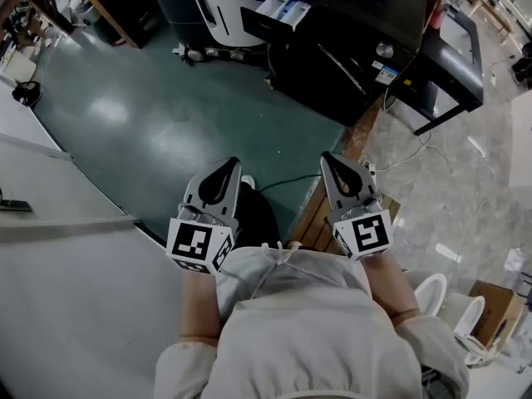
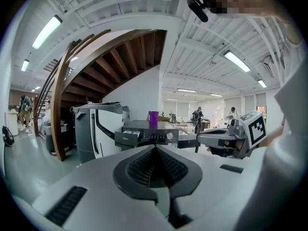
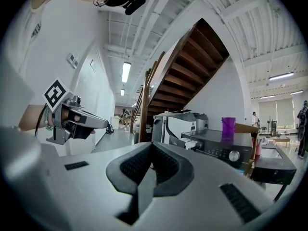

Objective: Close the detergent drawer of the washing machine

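The dark washing machine (image 1: 349,48) stands far ahead on the green floor, its white detergent drawer (image 1: 283,11) pulled out at the upper left of its front. I hold both grippers close to my body, well short of it. The left gripper (image 1: 226,166) and right gripper (image 1: 332,160) point forward side by side, each shut with nothing between the jaws. In the left gripper view the washing machine (image 2: 154,137) shows beyond the shut left gripper (image 2: 155,149), the open drawer (image 2: 131,134) at its left. The right gripper (image 3: 151,147) also faces the drawer (image 3: 192,143).
A purple cup (image 2: 153,119) stands on the washer's top. A tall grey-white machine (image 1: 224,7) is left of the washer and a black table (image 1: 453,56) to its right. A wooden board (image 1: 320,214) and a cable lie by my feet. A white wall (image 1: 50,223) runs along the left.
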A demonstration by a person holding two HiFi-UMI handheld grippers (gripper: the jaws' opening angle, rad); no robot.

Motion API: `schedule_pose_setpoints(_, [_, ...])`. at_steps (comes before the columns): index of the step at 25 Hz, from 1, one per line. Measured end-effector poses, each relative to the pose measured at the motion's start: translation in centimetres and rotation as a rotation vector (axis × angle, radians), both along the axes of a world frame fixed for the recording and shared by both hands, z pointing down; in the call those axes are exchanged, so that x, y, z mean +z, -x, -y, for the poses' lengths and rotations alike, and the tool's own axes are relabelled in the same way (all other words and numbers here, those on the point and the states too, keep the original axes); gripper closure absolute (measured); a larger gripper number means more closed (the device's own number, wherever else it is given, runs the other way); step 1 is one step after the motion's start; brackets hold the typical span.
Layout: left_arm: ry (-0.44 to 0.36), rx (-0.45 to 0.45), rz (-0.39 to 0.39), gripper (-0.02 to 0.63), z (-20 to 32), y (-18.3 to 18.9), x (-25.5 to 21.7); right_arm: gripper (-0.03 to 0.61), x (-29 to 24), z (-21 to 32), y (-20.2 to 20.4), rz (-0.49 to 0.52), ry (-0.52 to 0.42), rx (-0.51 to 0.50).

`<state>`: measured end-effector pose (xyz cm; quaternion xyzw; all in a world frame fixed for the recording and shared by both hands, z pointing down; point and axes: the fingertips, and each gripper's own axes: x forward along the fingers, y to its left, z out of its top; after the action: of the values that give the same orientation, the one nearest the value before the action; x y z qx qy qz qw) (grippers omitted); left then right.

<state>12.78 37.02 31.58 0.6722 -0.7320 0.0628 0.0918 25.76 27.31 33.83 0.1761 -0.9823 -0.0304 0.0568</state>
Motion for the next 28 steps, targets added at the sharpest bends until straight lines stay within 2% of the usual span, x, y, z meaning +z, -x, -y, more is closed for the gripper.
schedule_pose_setpoints(8, [0.002,0.117,-0.034,0.595,7.4,11.5,0.8,0.575,0.7,6.2,11.2,-0.046,-0.004,0.121])
schedule_pose_setpoints(12, [0.018,0.210,-0.042,0.595,12.3,17.7,0.0,0.575,-0.5,9.9,17.1,-0.062,-0.007,0.214])
schedule_pose_setpoints(15, [0.028,0.295,-0.055,0.595,15.4,21.0,-1.6,0.575,-1.8,12.3,20.8,-0.088,-0.006,0.282])
schedule_pose_setpoints(21, [0.067,0.387,-0.064,0.595,20.2,24.6,-3.2,0.575,-4.1,15.4,24.5,-0.095,0.017,0.368])
schedule_pose_setpoints(28, [0.151,0.418,-0.042,0.595,24.4,25.7,-0.4,0.574,-3.5,18.7,24.4,-0.104,0.059,0.430])
